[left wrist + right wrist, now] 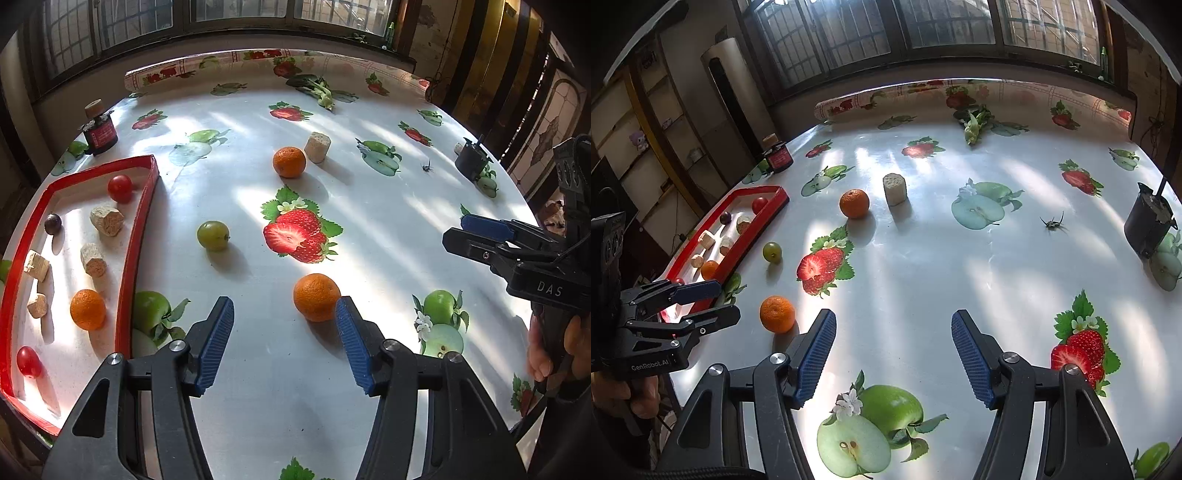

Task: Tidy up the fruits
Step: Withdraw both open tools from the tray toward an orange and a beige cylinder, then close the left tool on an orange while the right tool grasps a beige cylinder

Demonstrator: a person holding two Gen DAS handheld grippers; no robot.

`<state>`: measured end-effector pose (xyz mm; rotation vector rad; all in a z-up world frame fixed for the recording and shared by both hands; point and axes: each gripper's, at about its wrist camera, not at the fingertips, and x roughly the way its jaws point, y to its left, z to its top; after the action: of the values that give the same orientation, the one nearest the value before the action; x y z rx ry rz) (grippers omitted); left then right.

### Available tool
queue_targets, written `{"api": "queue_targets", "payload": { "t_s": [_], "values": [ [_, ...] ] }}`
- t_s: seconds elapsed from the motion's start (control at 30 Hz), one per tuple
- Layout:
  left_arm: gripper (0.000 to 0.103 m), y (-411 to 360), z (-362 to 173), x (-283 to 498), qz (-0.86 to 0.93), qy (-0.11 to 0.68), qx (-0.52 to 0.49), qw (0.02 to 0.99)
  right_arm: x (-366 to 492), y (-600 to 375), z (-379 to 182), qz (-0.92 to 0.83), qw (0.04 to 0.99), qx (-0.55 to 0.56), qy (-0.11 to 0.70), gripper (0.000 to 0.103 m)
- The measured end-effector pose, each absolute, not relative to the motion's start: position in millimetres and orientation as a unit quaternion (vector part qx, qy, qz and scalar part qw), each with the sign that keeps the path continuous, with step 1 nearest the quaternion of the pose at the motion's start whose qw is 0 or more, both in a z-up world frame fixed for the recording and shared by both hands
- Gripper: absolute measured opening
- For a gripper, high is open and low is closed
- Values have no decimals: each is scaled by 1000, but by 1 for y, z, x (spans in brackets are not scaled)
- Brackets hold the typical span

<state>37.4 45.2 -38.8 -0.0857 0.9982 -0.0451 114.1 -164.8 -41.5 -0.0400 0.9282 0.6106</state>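
Note:
A red-rimmed tray (144, 206) at the left holds two red tomatoes, a dark grape, an orange (87, 309) and several cork pieces. Loose on the table are a near orange (316, 296), a far orange (289, 162), a green grape (213, 235) and a cork piece (317, 147). My left gripper (284, 317) is open and empty, its right finger just beside the near orange. My right gripper (894, 332) is open and empty over the bare table; it also shows in the left wrist view (461, 232). The left gripper shows in the right wrist view (724, 301) beside the near orange (777, 314).
The round table (369, 206) has a fruit-print cloth, rolled up at the far edge. A dark jar (99, 133) stands at the back left, a black pot (471, 159) at the right, a leafy vegetable (317, 90) at the back and a small insect (427, 167).

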Motion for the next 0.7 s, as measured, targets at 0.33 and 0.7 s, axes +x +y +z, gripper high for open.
{"api": "queue_targets", "payload": {
  "t_s": [0.33,0.7],
  "values": [
    [56,24,-66,63,-46,499,-23,865,140,-167,-46,274,854,-8,442,67],
    [31,41,-68,74,-49,490,-23,870,212,-103,-62,275,855,-31,440,51]
  ]
}}
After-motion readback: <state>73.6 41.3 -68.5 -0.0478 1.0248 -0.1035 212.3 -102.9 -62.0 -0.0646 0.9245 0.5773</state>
